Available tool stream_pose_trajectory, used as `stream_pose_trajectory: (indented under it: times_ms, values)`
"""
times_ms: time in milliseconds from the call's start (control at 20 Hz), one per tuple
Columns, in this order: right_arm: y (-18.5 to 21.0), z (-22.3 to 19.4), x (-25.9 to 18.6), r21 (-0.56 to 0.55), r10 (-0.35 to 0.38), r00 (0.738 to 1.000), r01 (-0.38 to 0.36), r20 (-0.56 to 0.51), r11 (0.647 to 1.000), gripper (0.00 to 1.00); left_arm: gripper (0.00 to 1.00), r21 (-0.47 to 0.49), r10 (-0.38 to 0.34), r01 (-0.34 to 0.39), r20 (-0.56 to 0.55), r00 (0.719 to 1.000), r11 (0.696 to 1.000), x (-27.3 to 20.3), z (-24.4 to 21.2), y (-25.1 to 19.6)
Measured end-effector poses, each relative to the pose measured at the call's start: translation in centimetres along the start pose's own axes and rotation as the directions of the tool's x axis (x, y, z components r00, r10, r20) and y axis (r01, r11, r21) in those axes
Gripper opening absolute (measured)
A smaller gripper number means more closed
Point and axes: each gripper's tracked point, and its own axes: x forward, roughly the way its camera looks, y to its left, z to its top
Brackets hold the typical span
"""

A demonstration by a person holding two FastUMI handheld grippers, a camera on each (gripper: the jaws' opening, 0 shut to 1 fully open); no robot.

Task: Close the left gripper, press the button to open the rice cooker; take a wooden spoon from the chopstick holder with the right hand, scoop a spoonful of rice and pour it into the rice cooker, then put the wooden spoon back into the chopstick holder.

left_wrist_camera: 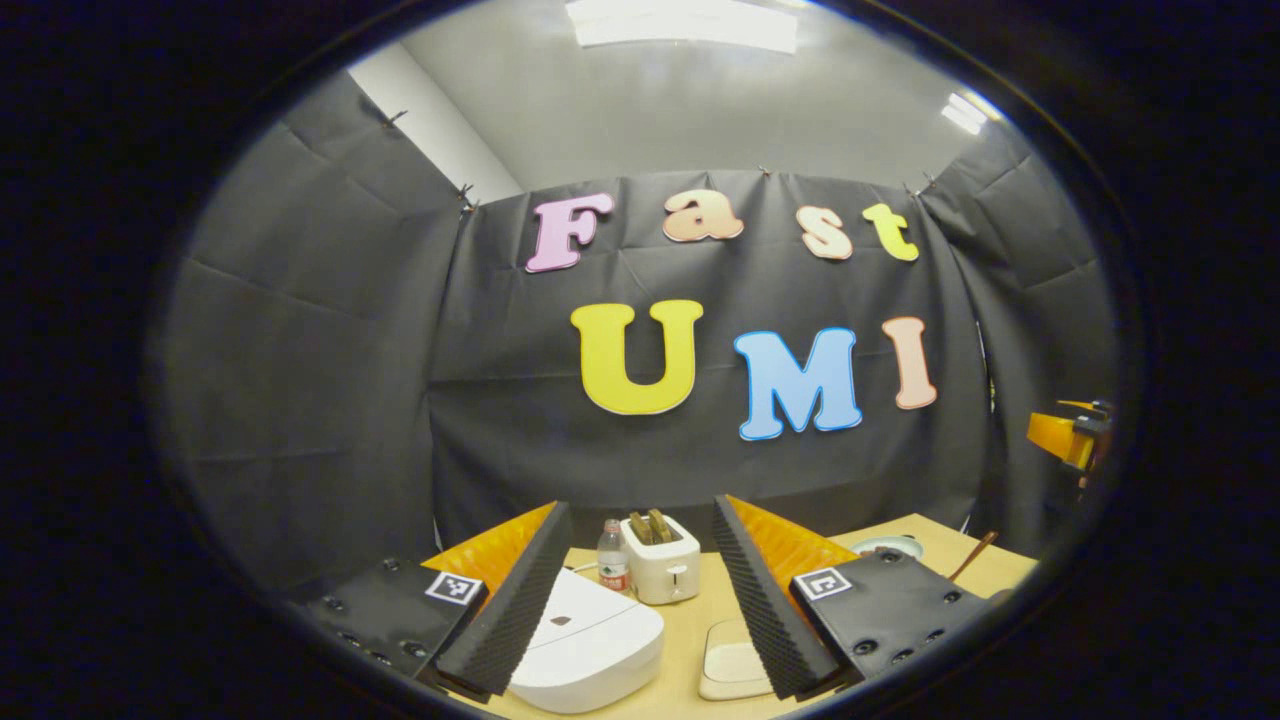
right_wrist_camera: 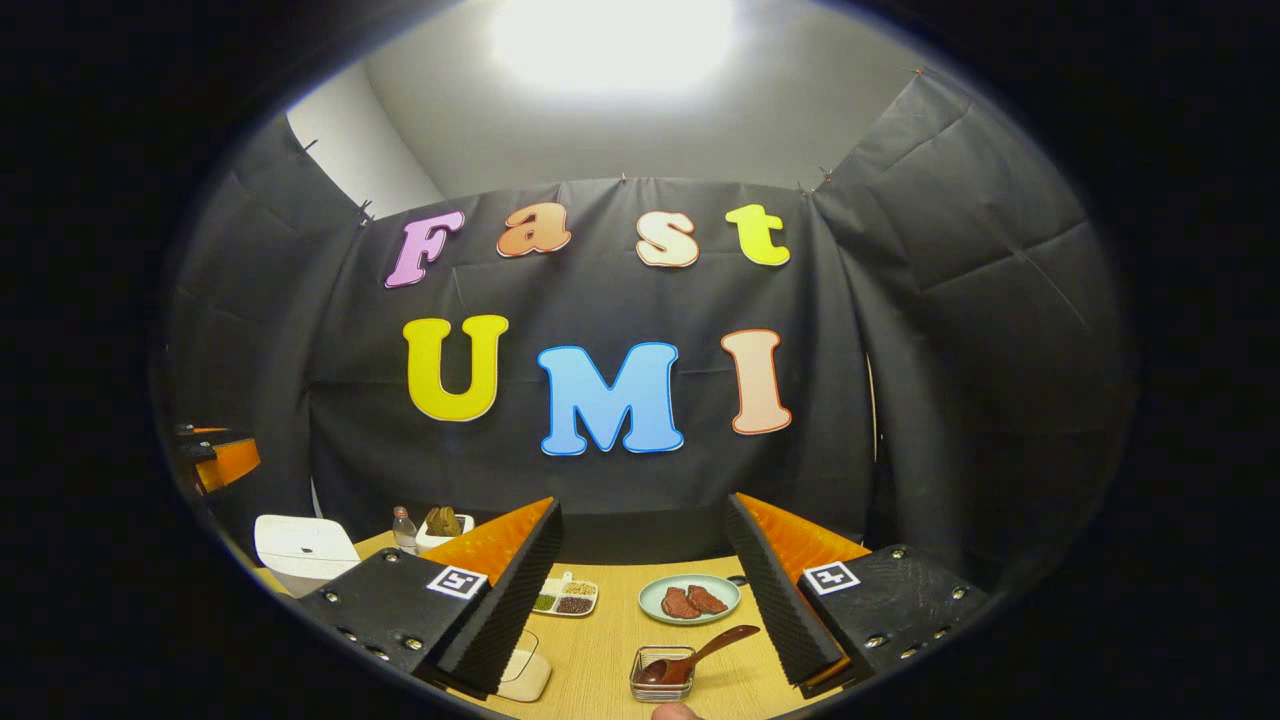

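We see both views lit from overhead ceiling panels (left_wrist_camera: 685,25); in the right gripper view the ceiling light (right_wrist_camera: 610,35) blows out into white glare. The booth walls stay dim, while the tabletop (right_wrist_camera: 600,640) is evenly lit. Fisheye distortion bends straight lines near the edges. Focus is fairly sharp.

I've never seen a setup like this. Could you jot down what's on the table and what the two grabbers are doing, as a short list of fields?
Table: light wooden table
Rice cooker: white rice cooker, lid closed, below the left gripper
Toaster: white toaster with bread in its slots, beside a small bottle
Spoon: wooden spoon resting in a small clear container
Plate: pale plate with two reddish pieces on it
Divided dish: small tray of grains
Left gripper: fingers apart, holding nothing
Right gripper: fingers apart, holding nothing
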Motion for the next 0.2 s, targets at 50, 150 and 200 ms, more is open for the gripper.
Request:
stream_pose_trajectory:
  times_ms: [50, 150, 200]
  values:
    - [0.11, -0.03, -0.06, -0.004, 0.0, 1.0, 0.0, -0.001, 1.0, 0.99, 0.97, 0.002, -0.005, 0.005, 0.002, 1.0, 1.0, -0.12, -0.09, -0.11]
    - [0.46, 0.0, -0.1, -0.01, 0.004, 1.0, -0.004, -0.003, 1.0, 0.99, 0.97, 0.006, -0.013, 0.013, 0.006, 1.0, 1.0, 0.03, -0.13, -0.13]
    - [0.6, 0.1, -0.16, -0.013, 0.004, 1.0, -0.004, -0.002, 1.0, 0.99, 0.99, 0.006, -0.011, 0.011, 0.005, 1.0, 1.0, 0.08, -0.23, 0.04]
